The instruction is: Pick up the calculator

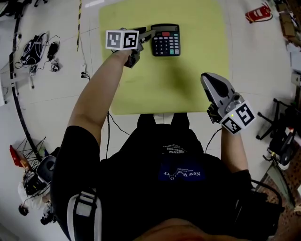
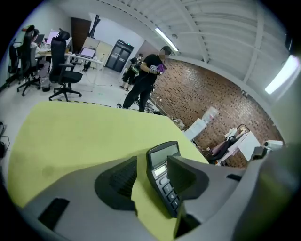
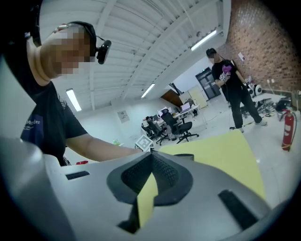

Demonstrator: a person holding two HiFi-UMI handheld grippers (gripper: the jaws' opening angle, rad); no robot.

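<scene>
Where the white floor fills the left of the head view, a tangle of cables [image 1: 40, 49] lies well apart from the yellow-green table [image 1: 141, 94]; over the table's far part the left gripper [image 1: 146, 35] is held out on a bare forearm, its marker cube [image 1: 122, 40] facing up; its tips sit at the left edge of the calculator [image 1: 165, 40], which lies flat near the table's far edge, keys up. In the left gripper view the jaws stand apart; the calculator [image 2: 162, 176] shows in the gap, close against the right-hand jaw, with a strip of table between it and the other; whether that jaw touches it I cannot tell; behind, a person [image 2: 146, 77] stands near office chairs [image 2: 63, 66]. Nearer the body, over the table's near right part, the right gripper [image 1: 205, 79] hangs well apart from the calculator; in its own view its jaws meet at the tips with nothing between them; a red fire extinguisher [image 1: 257, 13] lies on the floor at far right.
</scene>
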